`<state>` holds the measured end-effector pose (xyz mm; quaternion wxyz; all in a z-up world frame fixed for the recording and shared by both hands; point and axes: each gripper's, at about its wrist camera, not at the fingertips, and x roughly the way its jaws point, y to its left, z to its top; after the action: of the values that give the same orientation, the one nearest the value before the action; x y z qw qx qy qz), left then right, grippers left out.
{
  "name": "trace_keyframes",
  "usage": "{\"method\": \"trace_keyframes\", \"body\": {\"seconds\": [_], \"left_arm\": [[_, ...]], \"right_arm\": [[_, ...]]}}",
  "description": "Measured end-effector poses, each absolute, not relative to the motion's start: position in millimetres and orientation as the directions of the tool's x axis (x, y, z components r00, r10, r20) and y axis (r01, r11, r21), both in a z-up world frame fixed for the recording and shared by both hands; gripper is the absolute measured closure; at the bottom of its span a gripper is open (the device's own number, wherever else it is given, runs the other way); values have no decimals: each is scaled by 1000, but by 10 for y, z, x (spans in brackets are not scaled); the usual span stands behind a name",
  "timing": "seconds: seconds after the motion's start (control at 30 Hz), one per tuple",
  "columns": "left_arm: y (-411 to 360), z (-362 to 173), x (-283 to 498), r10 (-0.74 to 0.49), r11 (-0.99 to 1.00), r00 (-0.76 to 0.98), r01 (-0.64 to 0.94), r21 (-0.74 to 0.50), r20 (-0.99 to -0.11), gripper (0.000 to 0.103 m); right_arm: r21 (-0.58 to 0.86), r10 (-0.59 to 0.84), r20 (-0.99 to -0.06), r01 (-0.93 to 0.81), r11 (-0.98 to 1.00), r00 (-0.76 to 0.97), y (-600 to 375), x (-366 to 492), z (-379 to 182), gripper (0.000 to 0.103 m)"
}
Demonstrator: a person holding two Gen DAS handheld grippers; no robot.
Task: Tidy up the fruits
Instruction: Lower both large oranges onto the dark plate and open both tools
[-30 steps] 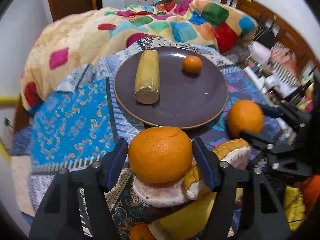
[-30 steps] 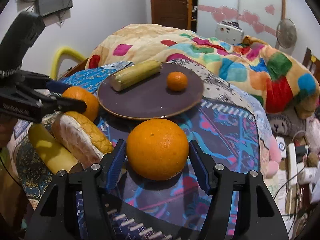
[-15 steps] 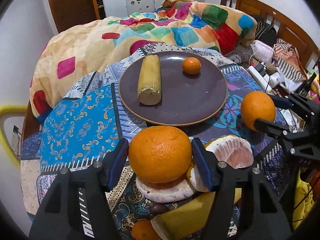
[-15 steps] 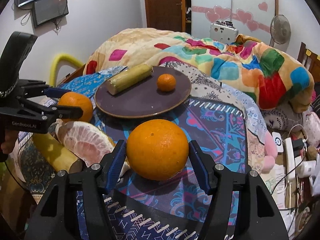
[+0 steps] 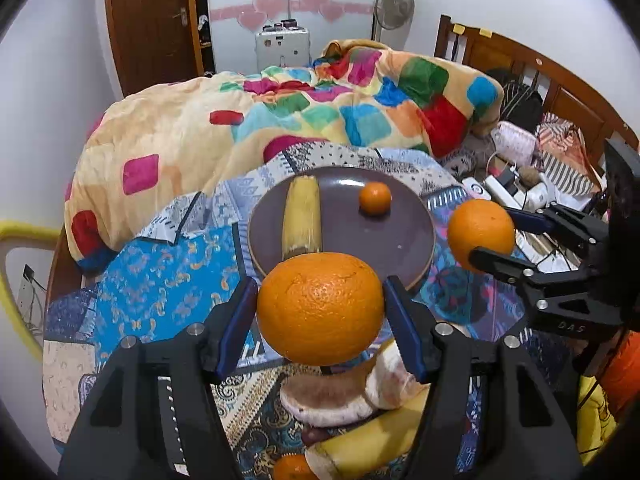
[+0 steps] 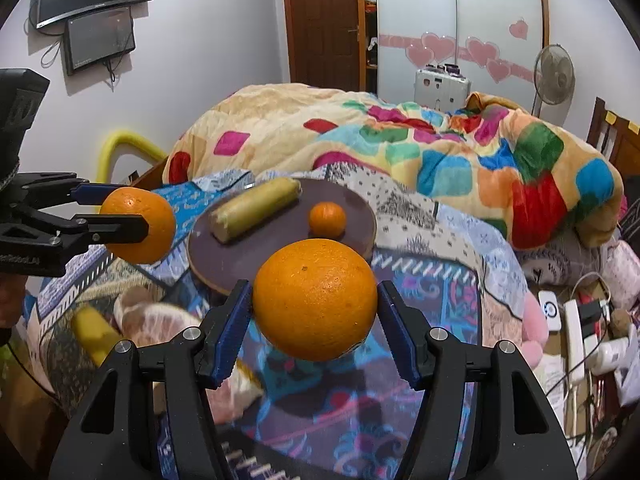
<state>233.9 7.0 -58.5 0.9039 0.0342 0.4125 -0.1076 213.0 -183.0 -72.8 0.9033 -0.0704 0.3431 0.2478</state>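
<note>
My left gripper (image 5: 320, 312) is shut on a large orange (image 5: 320, 308) and holds it in the air, near the front rim of the dark purple plate (image 5: 408, 240). My right gripper (image 6: 314, 306) is shut on a second large orange (image 6: 314, 300), also lifted, to the right of the plate (image 6: 208, 256). Each held orange shows in the other view, the right one (image 5: 480, 236) and the left one (image 6: 140, 224). On the plate lie a yellow corn cob (image 5: 302, 218) and a small tangerine (image 5: 375, 198).
Peeled pomelo pieces (image 5: 332, 400), a yellow banana-like fruit (image 5: 368, 448) and a small orange (image 5: 290, 468) lie on the patterned cloth below my left gripper. A bunched colourful blanket (image 5: 320, 112) lies behind the plate. Power strips and cables (image 6: 576, 332) clutter the right side.
Both grippers have risen with their oranges off the cloth. The plate and loose fruit now sit lower and farther away in both views.
</note>
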Motion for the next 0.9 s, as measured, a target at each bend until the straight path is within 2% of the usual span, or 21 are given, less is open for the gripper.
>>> {"method": "trace_keyframes", "body": {"seconds": [0.2,0.53,0.9], "left_arm": [[161,-577,2419,-158,980,656,198,-34,-738,39],[360,-610,2498,-156,983,670,174,-51,-726,39],[514,-712,2549,-151,986,667,154,-64,-730,39]], "right_arm": [[43,404,-659,-505,862,634,-1660,2315,-761,43],[63,401,-719,-521,851,568,-1349,2677,-952,43],[8,369,-737,-539,842,566,-1033,2869,-963,43]]}}
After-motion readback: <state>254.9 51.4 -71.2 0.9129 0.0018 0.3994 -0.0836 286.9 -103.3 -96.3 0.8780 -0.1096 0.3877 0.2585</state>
